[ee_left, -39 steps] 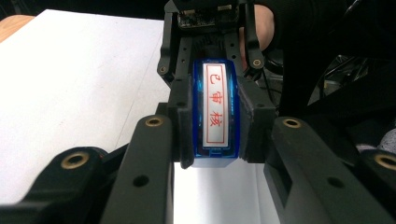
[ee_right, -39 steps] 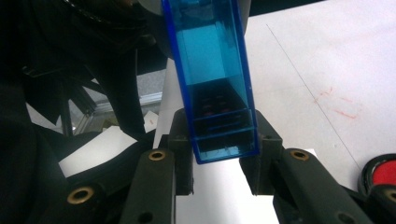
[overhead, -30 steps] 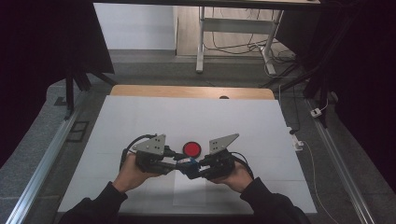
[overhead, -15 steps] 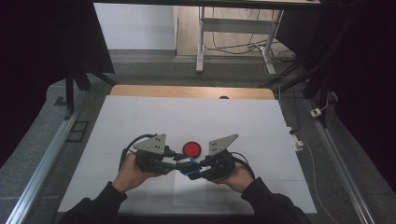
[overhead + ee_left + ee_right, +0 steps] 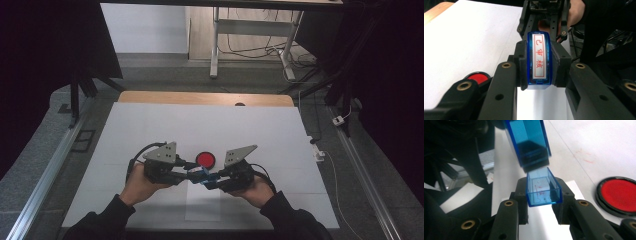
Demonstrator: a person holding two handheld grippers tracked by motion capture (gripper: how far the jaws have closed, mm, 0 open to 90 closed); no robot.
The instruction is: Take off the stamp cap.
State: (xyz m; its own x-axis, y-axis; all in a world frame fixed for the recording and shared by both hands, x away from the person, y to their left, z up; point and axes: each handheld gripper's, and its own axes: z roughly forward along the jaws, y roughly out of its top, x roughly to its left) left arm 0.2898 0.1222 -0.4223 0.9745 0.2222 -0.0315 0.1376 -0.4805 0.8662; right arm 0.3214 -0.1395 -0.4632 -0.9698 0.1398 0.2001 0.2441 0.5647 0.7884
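- Left gripper (image 5: 186, 175): I have its jaws clenched on the blue stamp body (image 5: 538, 61), held above the tabletop (image 5: 200, 125) in front of me; in the left gripper view the white label with red characters faces the camera and the body sits square between the pads
- Right gripper (image 5: 212, 180): its jaws grasp the clear blue cap (image 5: 544, 187) by its two side walls, open mouth turned toward the stamp body (image 5: 529, 142), which hangs just beyond it in the right gripper view
- Relation: in the high view the two pieces meet between my hands; in the right gripper view a slight gap and a tilt show between cap mouth and stamp end, so I judge them apart, or at most just touching
- Step in hand, as I judge it: working the cap along the stamp's long axis. I would line the two axes up first, then move straight, without twisting, and keep both grips firm
- Red ink pad (image 5: 205, 159): lies on the tabletop just beyond the grippers; I would stay above it, since a dip could smear ink
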